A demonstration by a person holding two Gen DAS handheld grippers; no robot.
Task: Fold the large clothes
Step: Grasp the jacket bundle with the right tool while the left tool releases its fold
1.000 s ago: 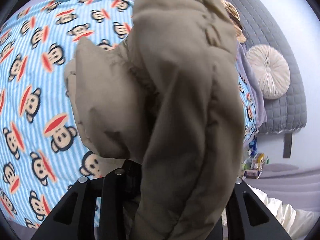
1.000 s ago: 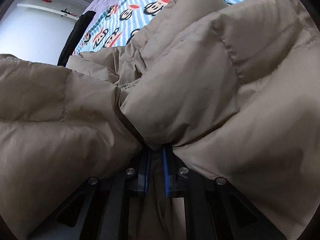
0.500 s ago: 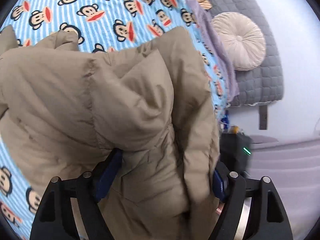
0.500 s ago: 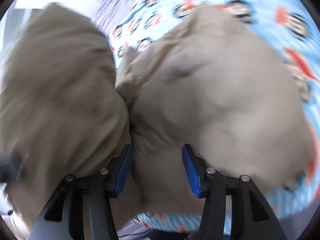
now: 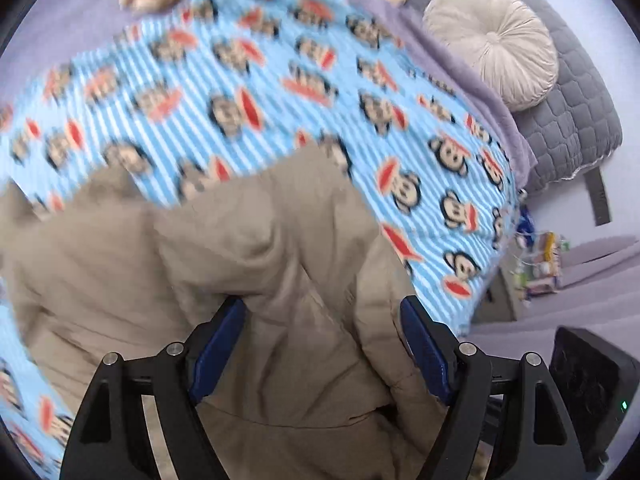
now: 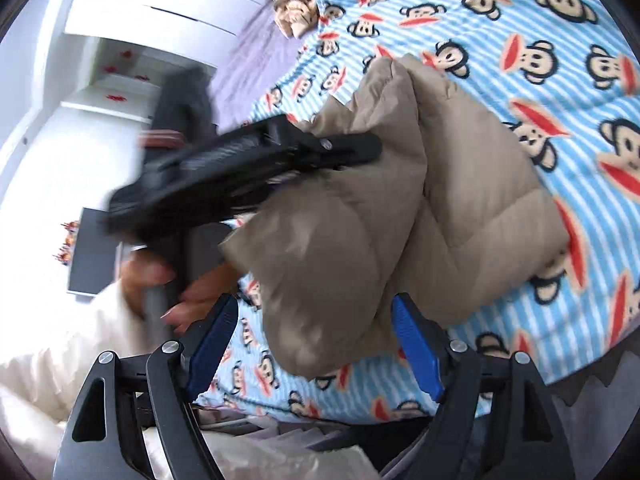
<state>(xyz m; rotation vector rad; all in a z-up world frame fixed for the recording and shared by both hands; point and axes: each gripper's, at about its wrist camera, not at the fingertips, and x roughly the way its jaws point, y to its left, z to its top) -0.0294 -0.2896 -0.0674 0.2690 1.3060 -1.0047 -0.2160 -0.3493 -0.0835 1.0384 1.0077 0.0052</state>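
Observation:
A tan puffy jacket [image 5: 256, 280] lies bunched on the blue striped monkey-print blanket [image 5: 280, 92]. My left gripper [image 5: 322, 308] hangs over it, open wide. Jacket fabric lies between its blue pads [image 5: 216, 344], which do not press on it. In the right wrist view the jacket [image 6: 420, 208] is a folded bundle on the blanket [image 6: 540, 40]. My right gripper [image 6: 314, 308] is open, its jaws still opening. The bundle's near end shows between its fingers without being gripped. The left gripper [image 6: 352, 148] reaches over the bundle from the left, held by a hand [image 6: 148, 276].
A round cream cushion [image 5: 492, 44] leans on grey quilted padding [image 5: 576, 112] at the bed's far right. Tan patterned cloth [image 6: 296, 4] lies at the blanket's far edge. A black box [image 5: 588, 384] sits at lower right. A white shelf unit [image 6: 120, 60] stands beyond the bed.
Both grippers went from shut on the jacket to open and let it go. The jacket dropped onto the blanket. The right gripper drew back from it.

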